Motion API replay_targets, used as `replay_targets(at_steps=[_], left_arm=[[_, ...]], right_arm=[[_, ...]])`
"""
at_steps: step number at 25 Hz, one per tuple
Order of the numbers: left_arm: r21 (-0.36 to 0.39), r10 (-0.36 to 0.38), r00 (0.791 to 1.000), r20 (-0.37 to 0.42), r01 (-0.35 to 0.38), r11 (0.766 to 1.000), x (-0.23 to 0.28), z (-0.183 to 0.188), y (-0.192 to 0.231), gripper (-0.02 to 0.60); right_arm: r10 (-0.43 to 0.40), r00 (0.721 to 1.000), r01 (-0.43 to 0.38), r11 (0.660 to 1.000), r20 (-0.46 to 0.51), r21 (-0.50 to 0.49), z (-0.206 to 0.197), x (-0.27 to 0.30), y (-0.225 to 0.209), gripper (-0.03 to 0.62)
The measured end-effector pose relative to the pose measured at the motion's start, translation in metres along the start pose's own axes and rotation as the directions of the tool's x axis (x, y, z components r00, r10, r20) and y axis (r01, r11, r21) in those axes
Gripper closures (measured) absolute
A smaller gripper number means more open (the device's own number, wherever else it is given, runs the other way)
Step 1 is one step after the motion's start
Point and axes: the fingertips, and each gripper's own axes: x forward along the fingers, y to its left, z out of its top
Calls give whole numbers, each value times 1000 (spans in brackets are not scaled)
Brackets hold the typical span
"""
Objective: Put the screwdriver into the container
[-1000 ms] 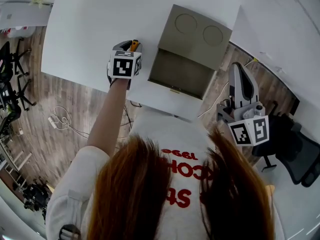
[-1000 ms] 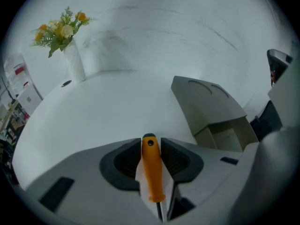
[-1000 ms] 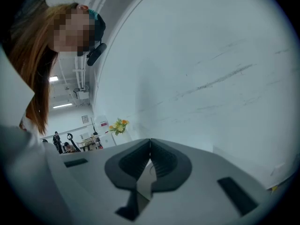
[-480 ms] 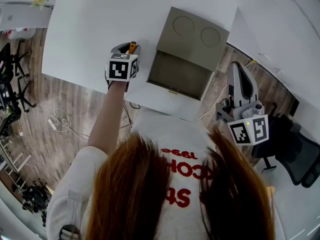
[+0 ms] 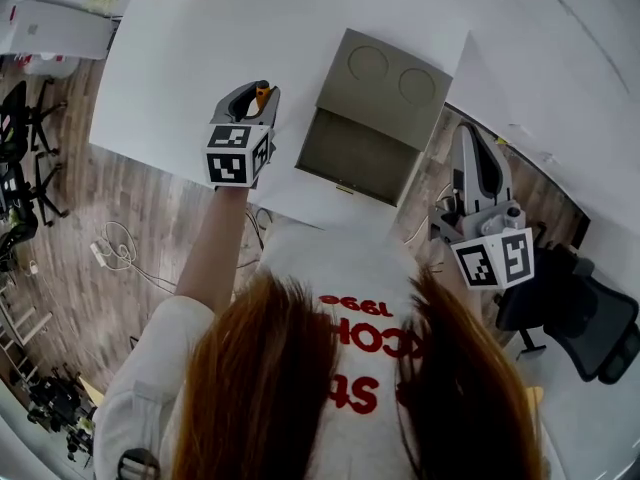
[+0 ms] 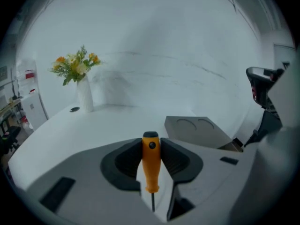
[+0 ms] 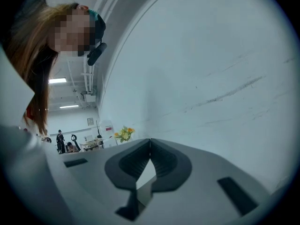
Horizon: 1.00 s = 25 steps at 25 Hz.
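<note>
An orange-handled screwdriver stands between the pads of my left gripper, handle end away from me and thin shaft pointing back toward the camera. In the head view the left gripper hangs over the white table with the screwdriver in it, just left of the container. The container is an open grey-brown box whose raised lid bears two round marks; it also shows ahead and to the right as the container. My right gripper is held off the table's right side, shut and empty.
A white vase of yellow and orange flowers stands at the table's far left corner. A black office chair is on the floor at the right. Cables lie on the wooden floor left of the person.
My left gripper has lifted a little toward the camera with the screwdriver still in it. The right gripper has stayed about where it was.
</note>
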Motion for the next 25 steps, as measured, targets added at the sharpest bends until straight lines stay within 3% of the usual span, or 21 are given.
replay_targets(at_steps=[6,12,17,25], left_arm=[[-6,0,984,178,1,1000,-35,42,-5,456],[62,-32,952,306,13,998,-63,79,-21,456],[157,-120,943,309,74,985,-66,91,-55,456],[285,-310,916,254,235,929,-50,93,-130,456]], right_arm=[[24,999,-22,999,46,-29,15,-5,11,589],[57,995,-52,997,80,-65,28,-7,22,589],[41,994,-35,997,96,-67,32,-14,23,589],[-67,991,74,996,119,-50,34,-48,5,589]])
